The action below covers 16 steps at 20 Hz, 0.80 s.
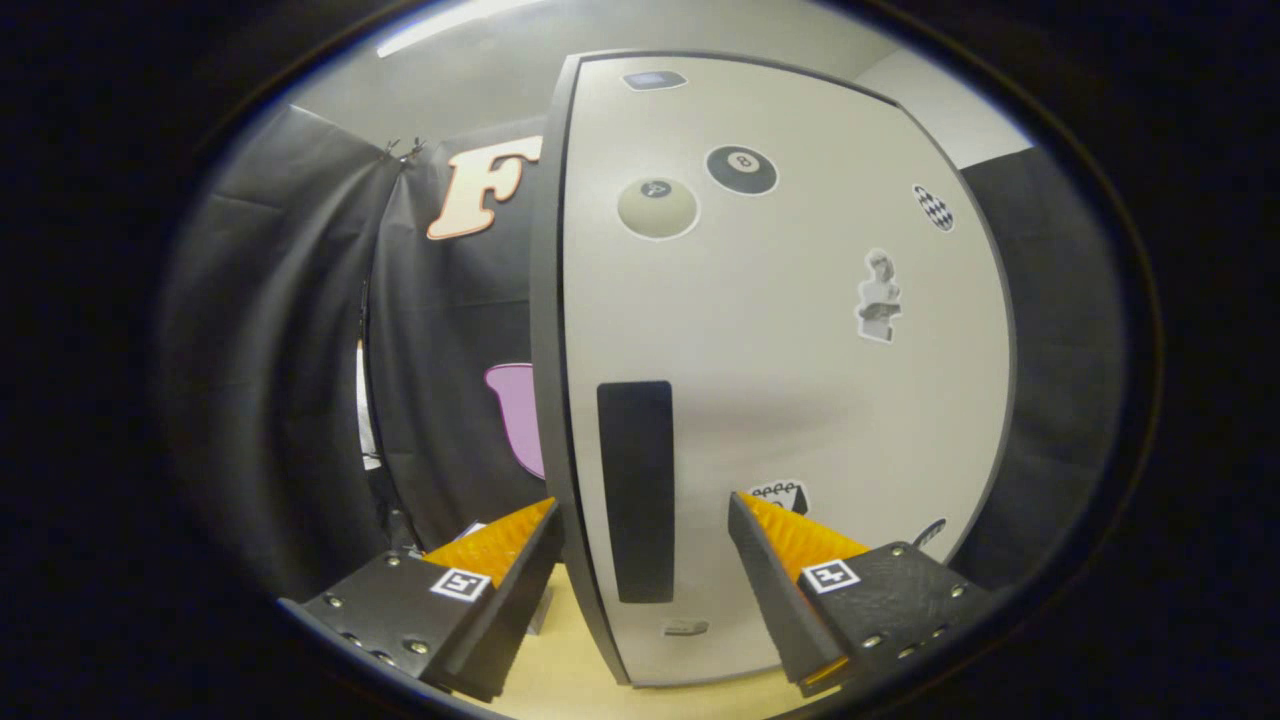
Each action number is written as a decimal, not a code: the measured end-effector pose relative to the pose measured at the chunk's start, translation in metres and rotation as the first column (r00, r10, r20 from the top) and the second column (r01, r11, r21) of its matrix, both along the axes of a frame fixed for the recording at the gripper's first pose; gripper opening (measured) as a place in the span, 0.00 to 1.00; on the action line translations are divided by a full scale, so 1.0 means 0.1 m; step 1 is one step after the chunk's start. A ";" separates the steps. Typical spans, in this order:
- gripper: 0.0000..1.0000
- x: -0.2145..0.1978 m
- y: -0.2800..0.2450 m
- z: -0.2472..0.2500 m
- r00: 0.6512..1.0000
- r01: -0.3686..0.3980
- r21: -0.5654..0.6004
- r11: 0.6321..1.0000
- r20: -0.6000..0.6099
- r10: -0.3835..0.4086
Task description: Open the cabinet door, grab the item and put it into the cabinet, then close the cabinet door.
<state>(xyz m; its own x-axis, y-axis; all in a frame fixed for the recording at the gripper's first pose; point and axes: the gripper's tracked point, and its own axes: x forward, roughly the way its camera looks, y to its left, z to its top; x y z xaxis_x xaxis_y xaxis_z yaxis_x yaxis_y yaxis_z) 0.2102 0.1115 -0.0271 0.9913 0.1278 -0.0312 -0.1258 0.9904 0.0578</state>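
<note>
Cabinet door (pixel 780 400): smooth, matt panel, faint sheen; handle (pixel 636 490) a matt dark strip; stickers (pixel 741 169) flat, slightly glossy; gripper (pixel 645 540) spread wide about the door's left edge, fingers (pixel 790 535) ribbed; tabletop (pixel 560 680) smooth pale wood.

One cabinet door (pixel 780 380) with one dark vertical handle (pixel 636 490) and at least seven stickers, among them two billiard-ball stickers (pixel 741 169) and one bust sticker (pixel 879 297), stands before one gripper (pixel 645 540) with two spread fingers.
</note>
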 end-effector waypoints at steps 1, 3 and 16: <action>0.87 0.02 0.00 0.00 1.000 0.004 0.003 1.000 0.005 -0.004; 0.66 0.05 -0.01 -0.07 1.000 0.012 0.002 1.000 -0.023 -0.012; 0.19 -0.07 -0.06 -0.08 0.999 0.044 0.035 0.998 -0.032 -0.043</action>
<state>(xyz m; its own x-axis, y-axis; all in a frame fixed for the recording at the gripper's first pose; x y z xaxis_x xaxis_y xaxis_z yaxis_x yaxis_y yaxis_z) 0.2030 0.1059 -0.0351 0.9945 0.0866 -0.0584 -0.0807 0.9920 0.0967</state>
